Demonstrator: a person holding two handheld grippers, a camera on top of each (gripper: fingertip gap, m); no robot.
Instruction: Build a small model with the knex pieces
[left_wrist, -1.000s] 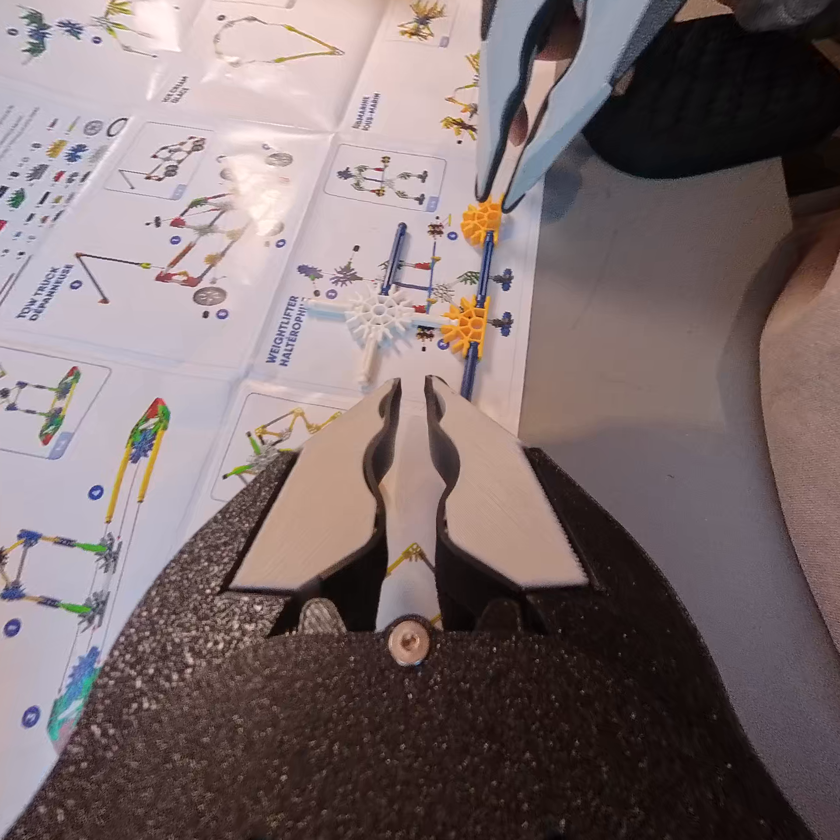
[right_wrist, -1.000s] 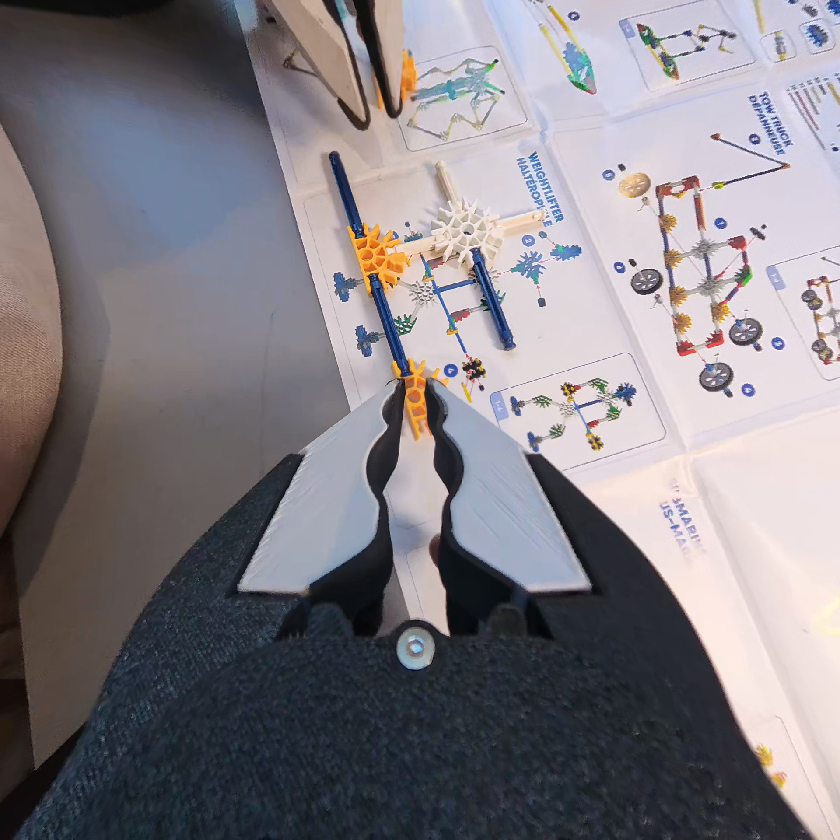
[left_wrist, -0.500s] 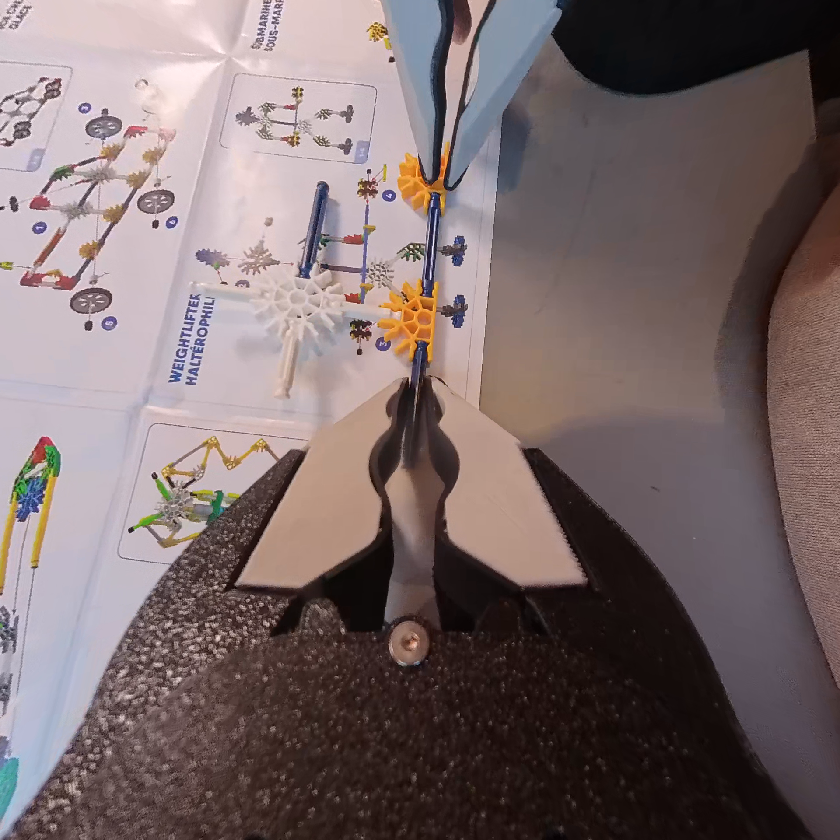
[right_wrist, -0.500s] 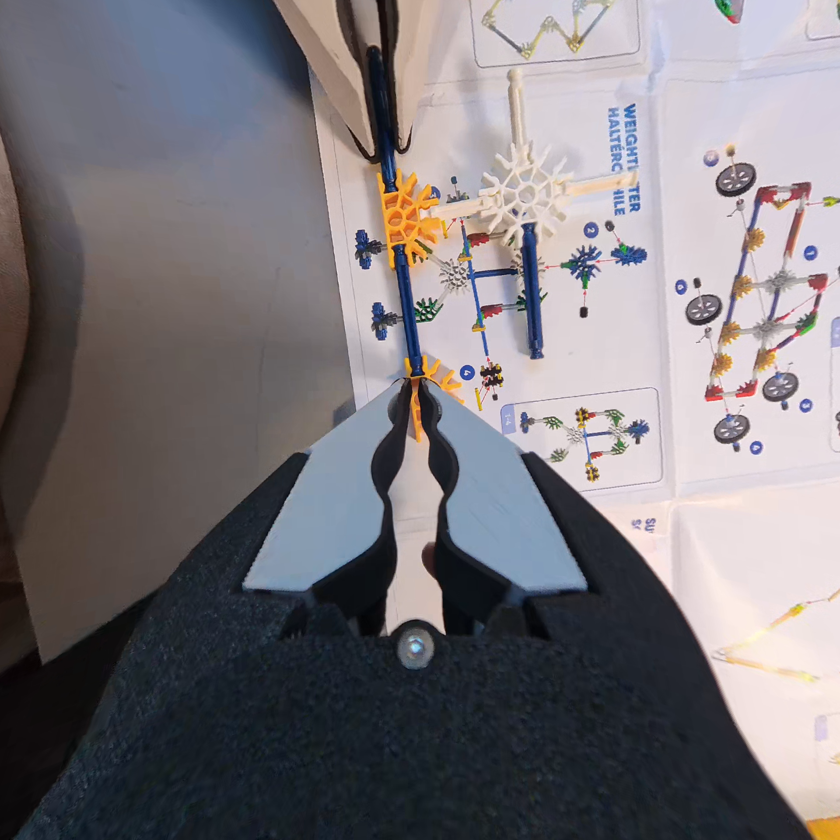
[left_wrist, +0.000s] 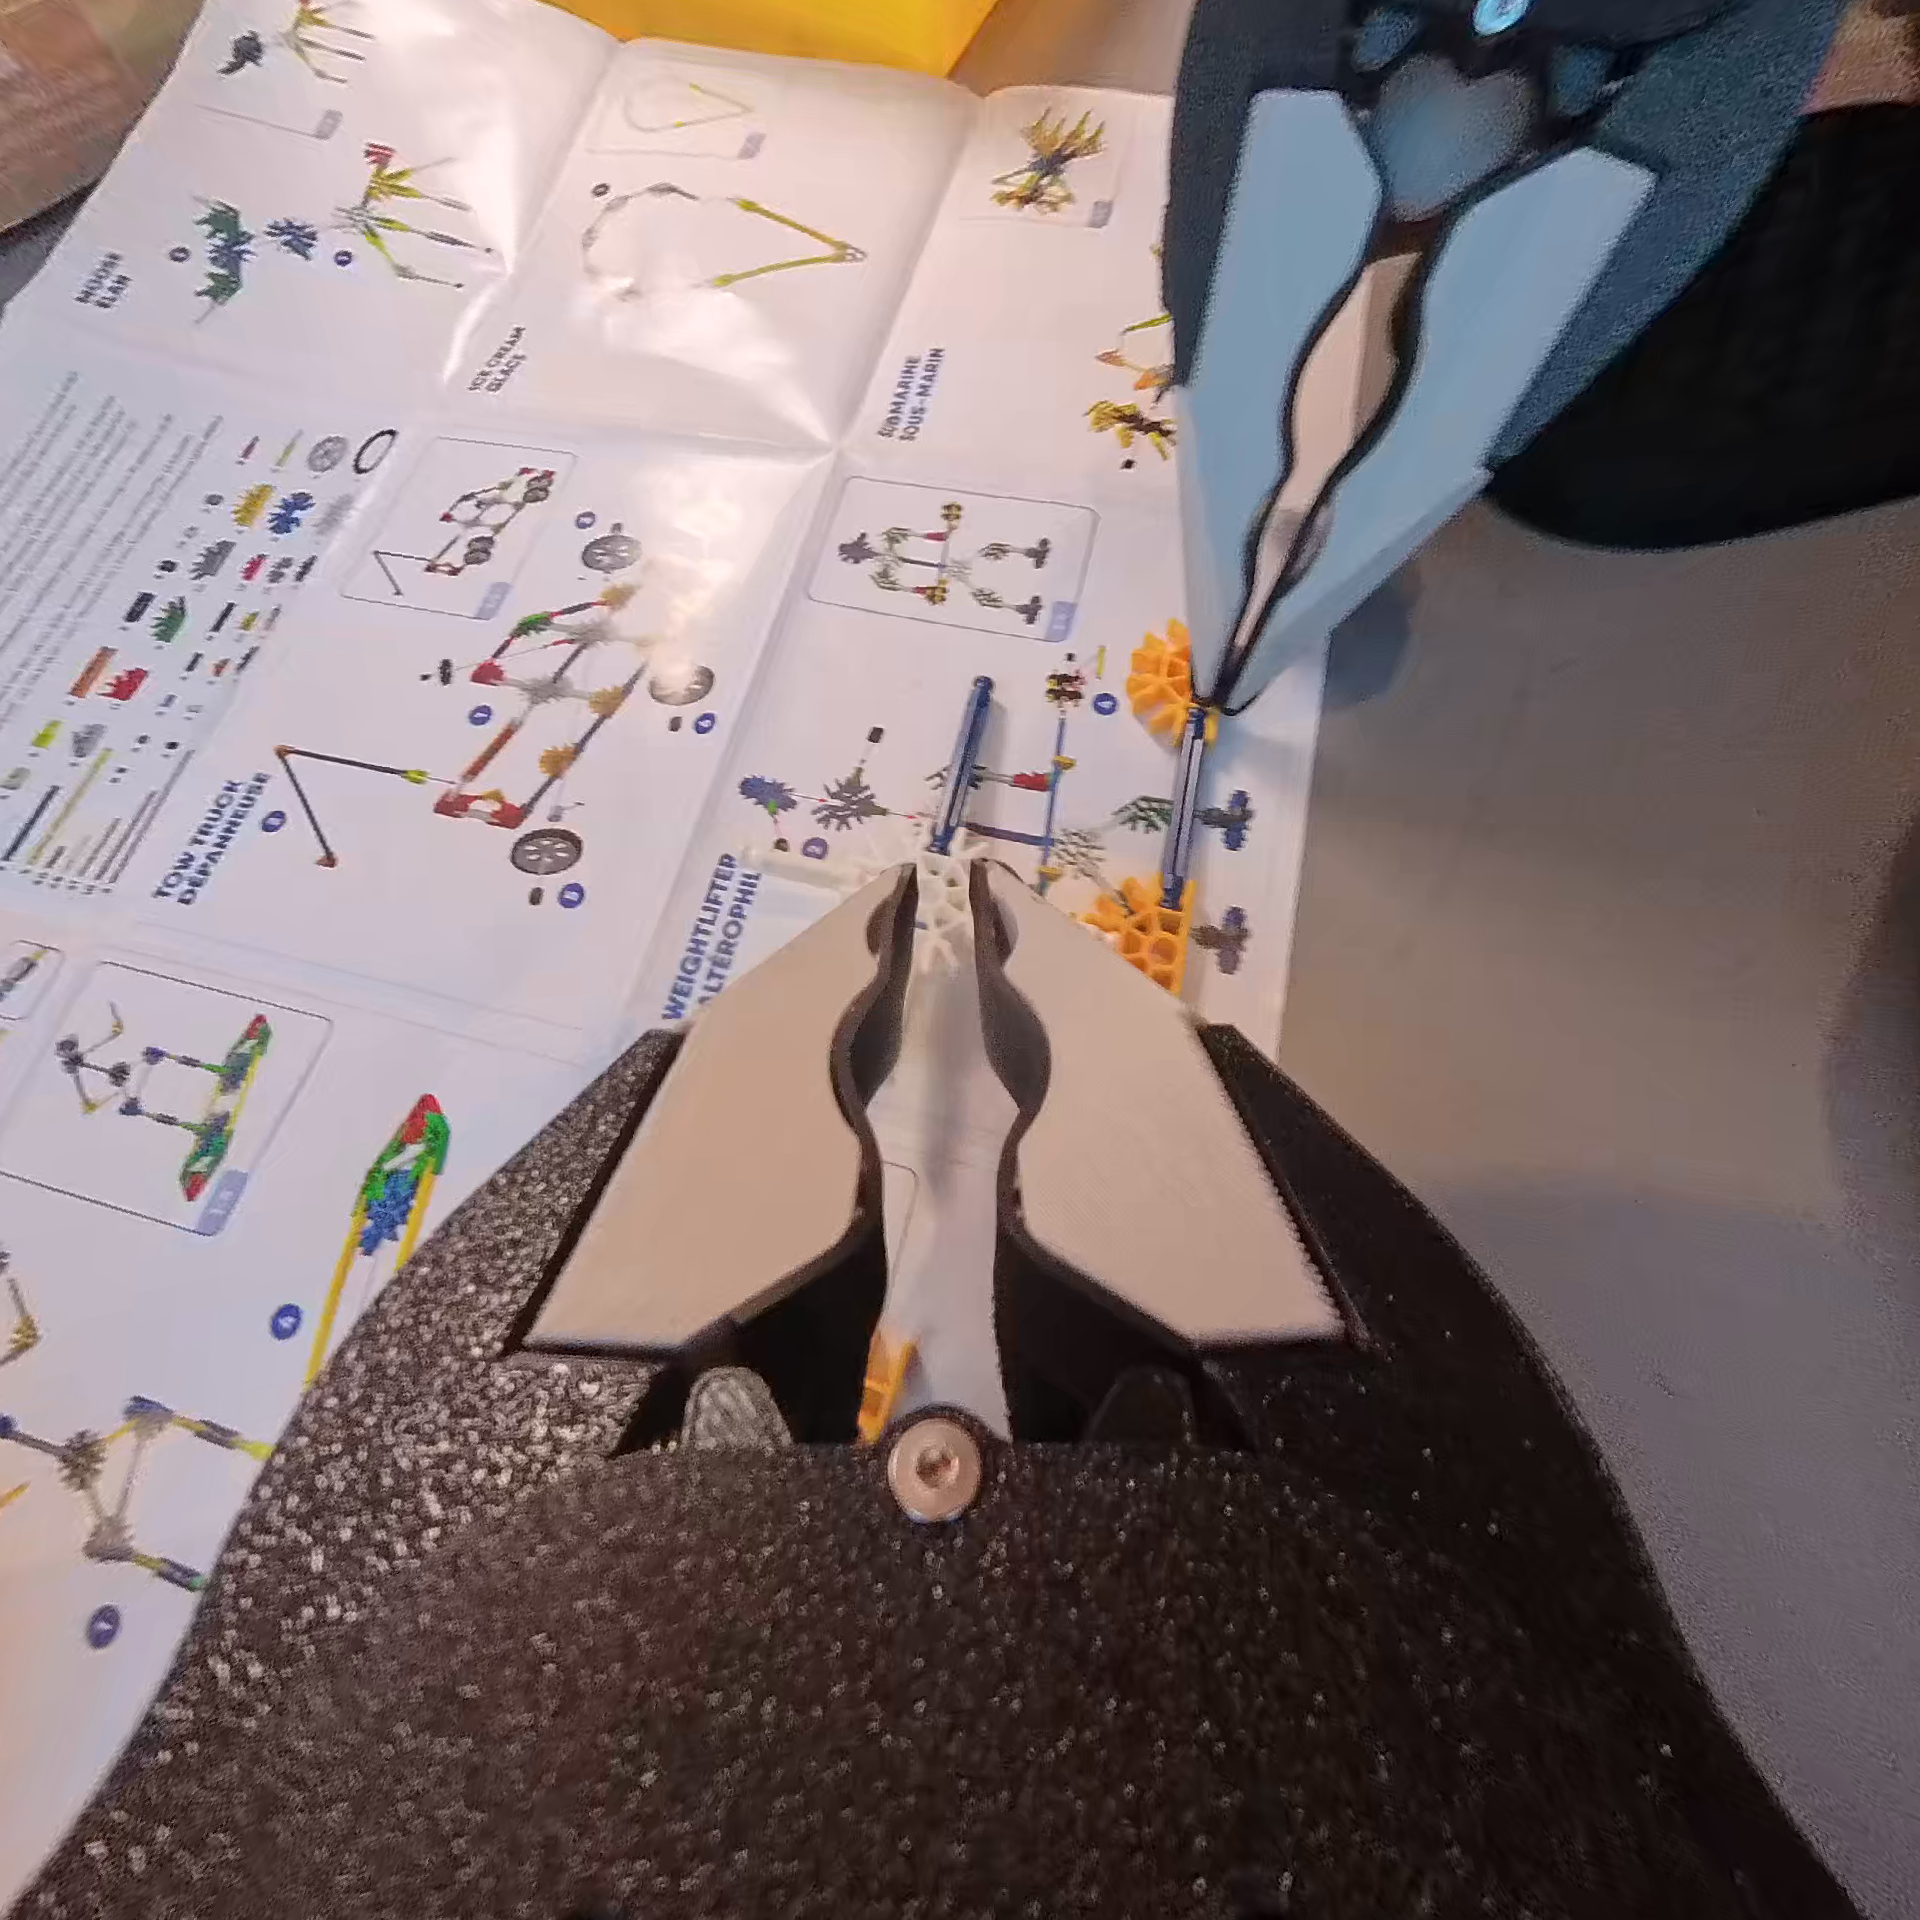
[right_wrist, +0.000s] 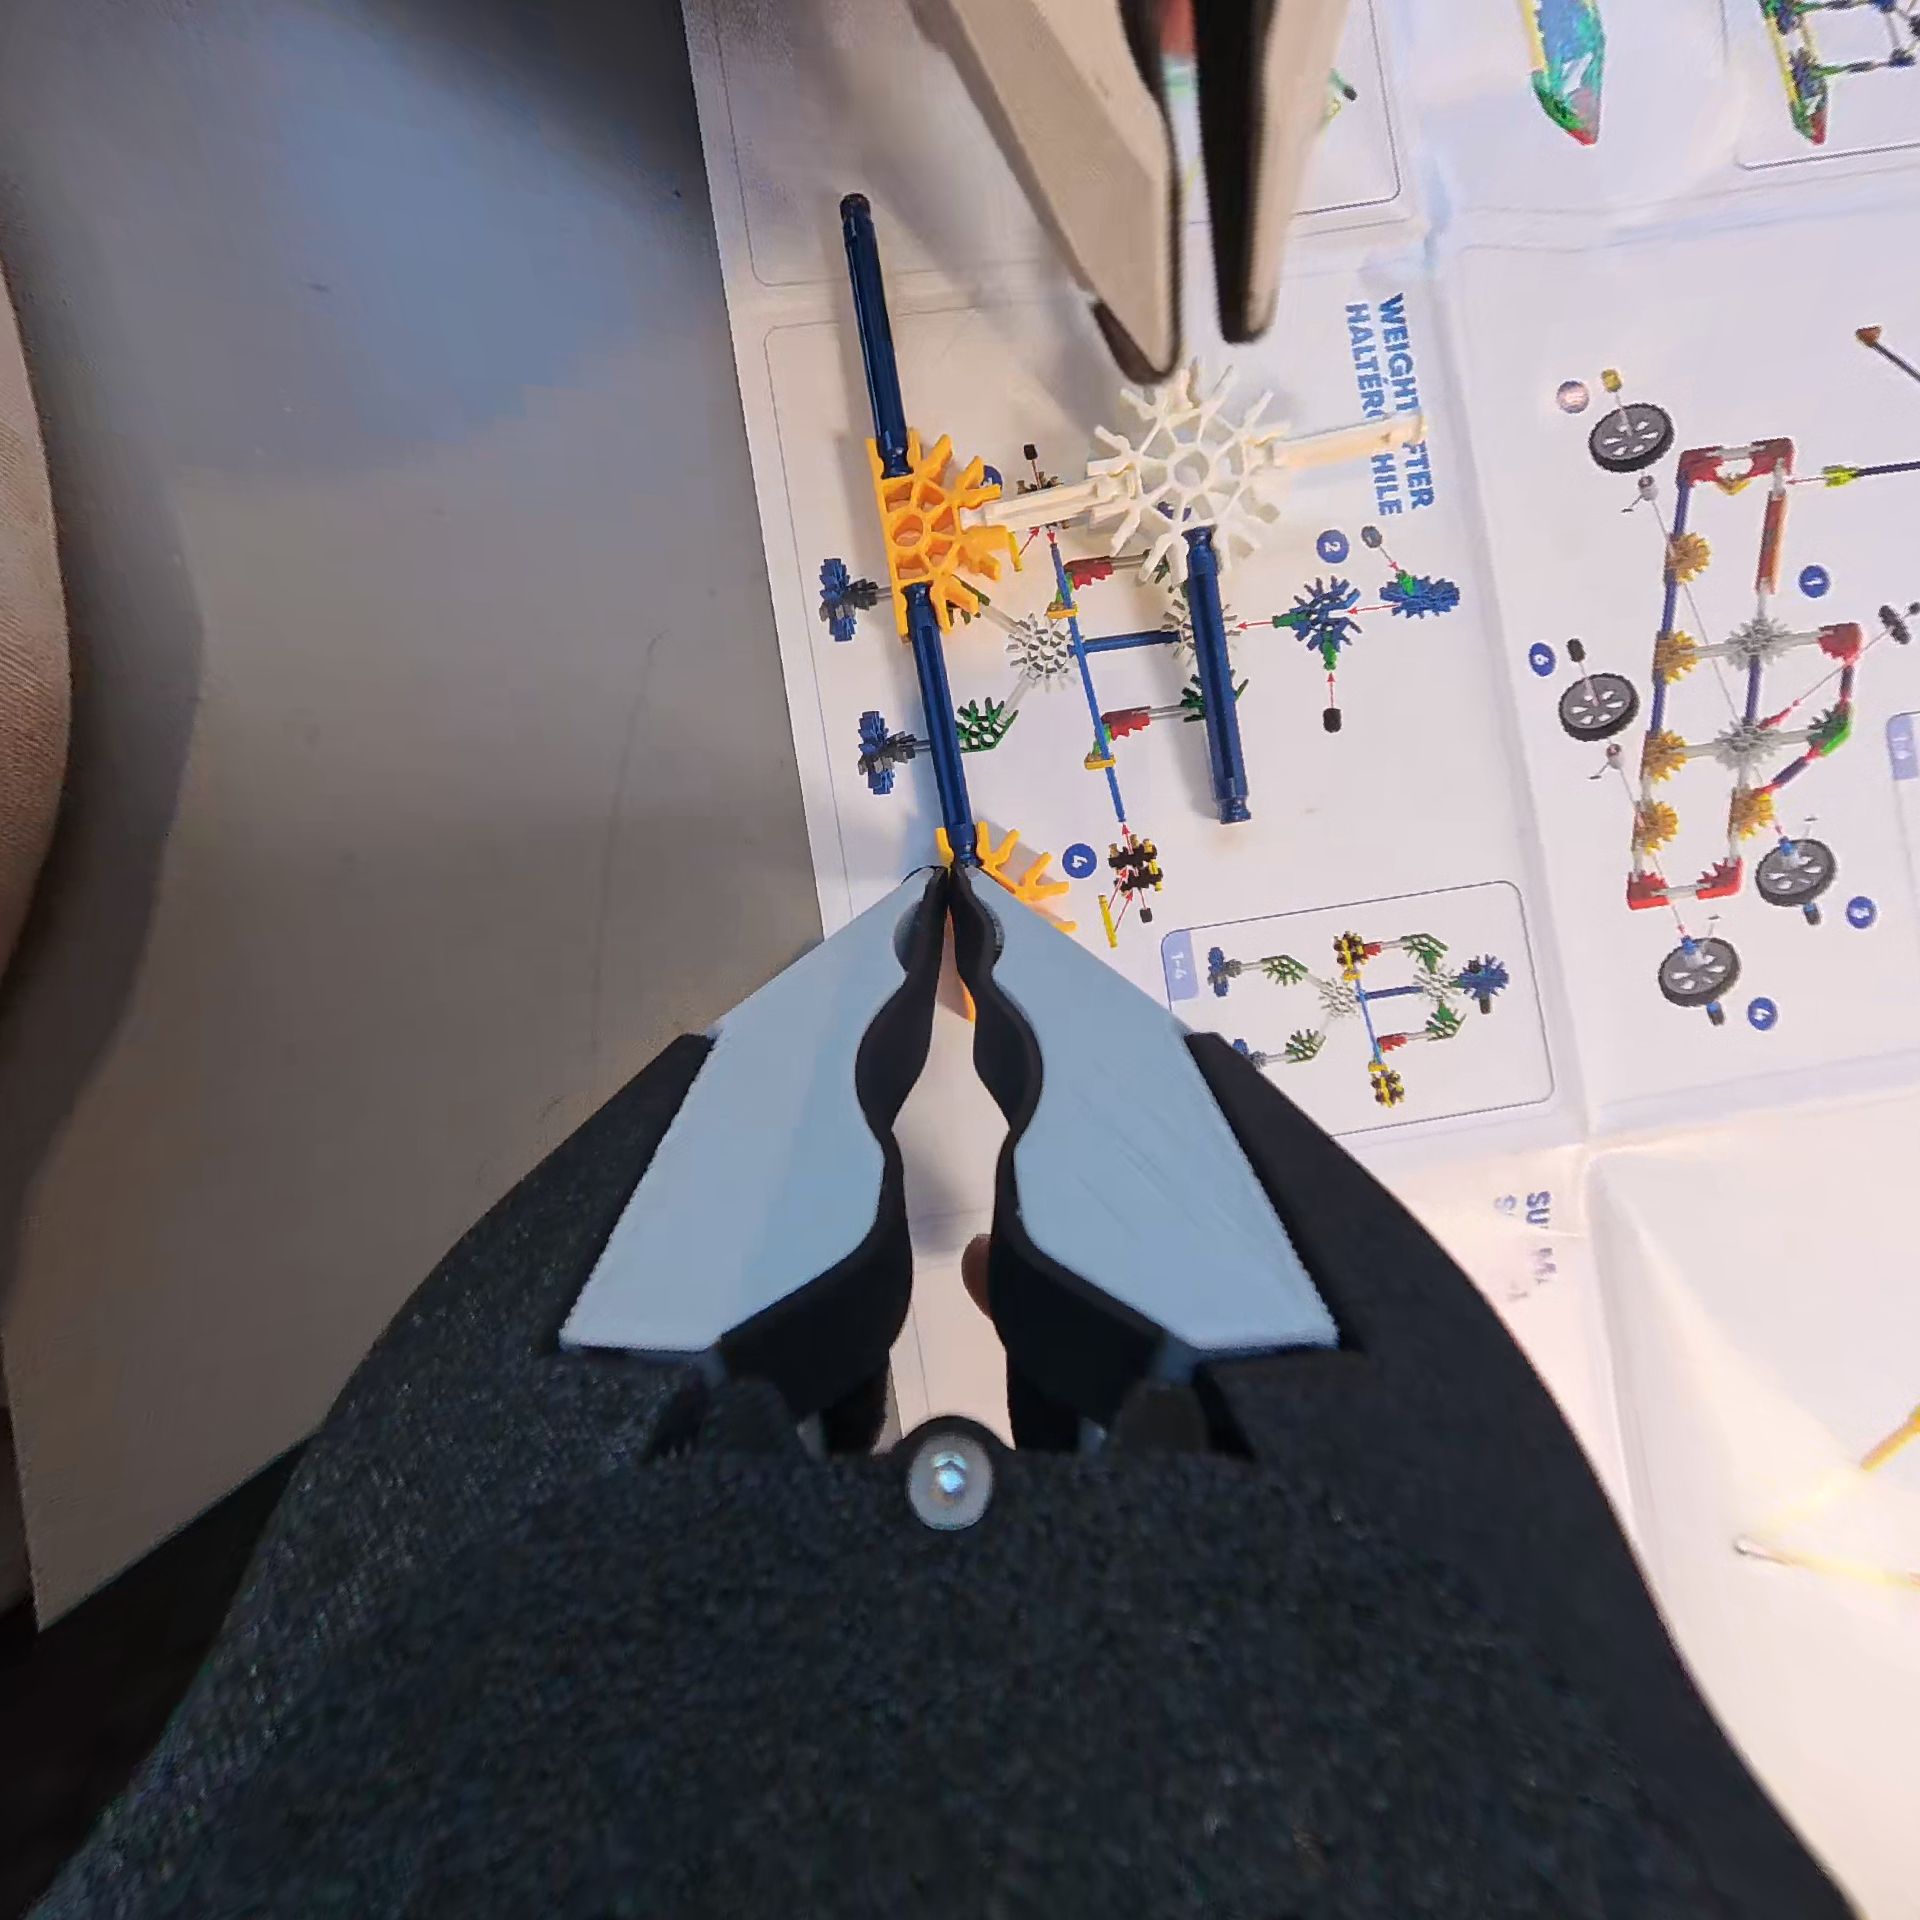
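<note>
Right now my right gripper (right_wrist: 948, 883) is clamping its tips on the small orange connector (right_wrist: 1013, 868) at the near end of a blue rod (right_wrist: 940, 717), just below the middle of the right wrist view. My left gripper (left_wrist: 943, 883) is hanging over the white snowflake connector (left_wrist: 940, 914) at the centre of its own view — fingers slightly apart, gripping nothing. Both are working over the instruction sheet (left_wrist: 623, 364), whose right edge is lying beside the grey tabletop (left_wrist: 1558, 935) — the larger orange connector (right_wrist: 930, 530) is sitting mid-rod.
</note>
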